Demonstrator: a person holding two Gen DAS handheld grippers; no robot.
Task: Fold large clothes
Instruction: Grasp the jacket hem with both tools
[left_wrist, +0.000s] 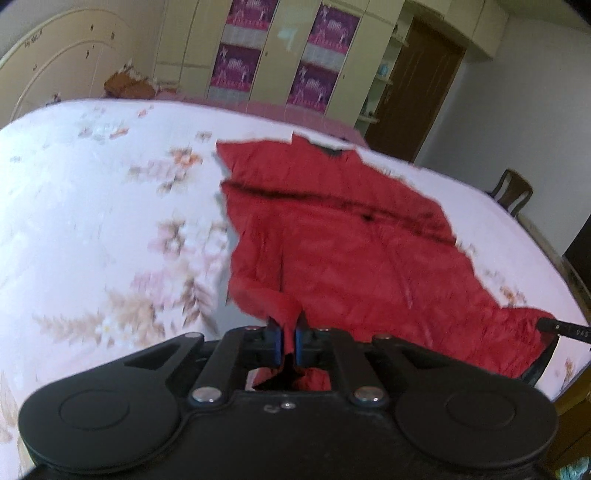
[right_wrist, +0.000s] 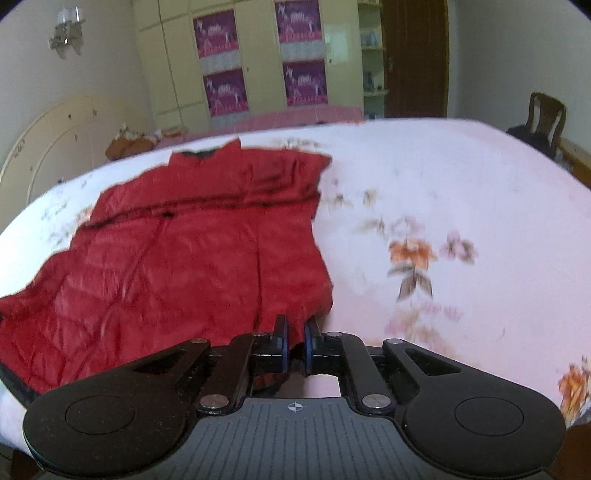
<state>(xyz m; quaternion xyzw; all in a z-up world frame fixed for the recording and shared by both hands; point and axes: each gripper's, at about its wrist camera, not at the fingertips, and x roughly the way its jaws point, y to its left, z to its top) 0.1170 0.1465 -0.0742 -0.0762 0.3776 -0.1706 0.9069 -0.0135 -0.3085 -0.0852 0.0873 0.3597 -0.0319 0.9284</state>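
Observation:
A large red quilted garment (left_wrist: 347, 236) lies spread on a bed with a pale floral sheet (left_wrist: 92, 221), its dark collar toward the far edge. My left gripper (left_wrist: 289, 325) is shut on the garment's near left hem corner, and red cloth is pinched between the blue pads. In the right wrist view the same red garment (right_wrist: 184, 258) spreads to the left. My right gripper (right_wrist: 295, 328) is shut on its near right hem corner. The tip of the other gripper (left_wrist: 561, 326) shows at the right edge of the left wrist view, at the garment's far hem corner.
A cream wardrobe (right_wrist: 258, 55) with purple panels stands behind the bed, with a brown door (right_wrist: 413, 55) beside it. A wooden chair (right_wrist: 543, 118) is at the far right. An orange-brown bundle (left_wrist: 127, 86) rests near the curved headboard (left_wrist: 51, 66).

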